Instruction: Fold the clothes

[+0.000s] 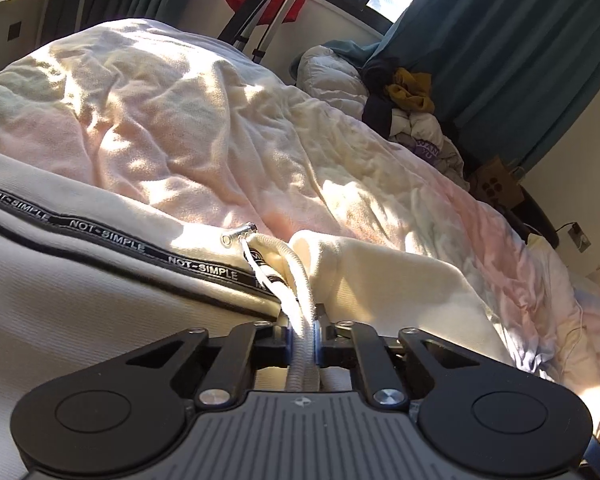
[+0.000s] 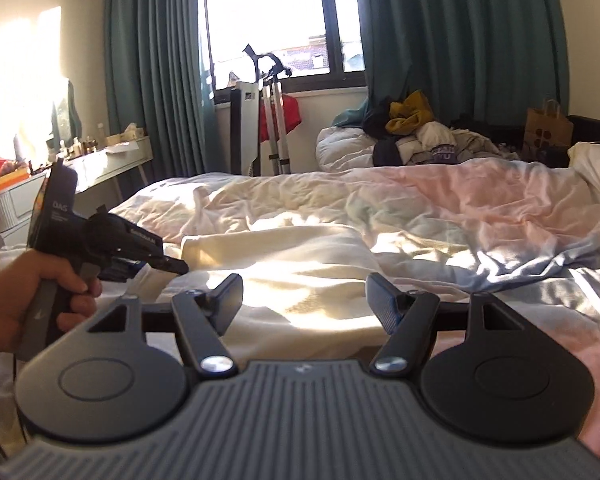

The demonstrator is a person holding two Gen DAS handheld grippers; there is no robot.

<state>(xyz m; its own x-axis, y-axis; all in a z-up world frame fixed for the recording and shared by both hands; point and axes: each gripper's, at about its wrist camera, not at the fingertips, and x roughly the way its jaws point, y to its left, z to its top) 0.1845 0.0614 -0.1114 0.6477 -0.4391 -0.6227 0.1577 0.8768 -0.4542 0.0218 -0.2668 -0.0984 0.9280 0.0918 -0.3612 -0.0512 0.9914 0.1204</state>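
We see the left hand-held gripper (image 1: 303,338) clamped on the thick woven drawstring (image 1: 300,280) of a cream hoodie (image 1: 100,280), a soft ribbed knit lying on the rumpled pink-and-cream bedspread (image 1: 180,120). Its black zipper tape (image 1: 112,236), printed NOT-SIMPLE, runs from the left towards the gripper, ending at a metal pull (image 1: 238,236). Our right hand-held gripper (image 2: 304,300) hovers over the hoodie (image 2: 292,256), jaws spread wide and holding nothing.
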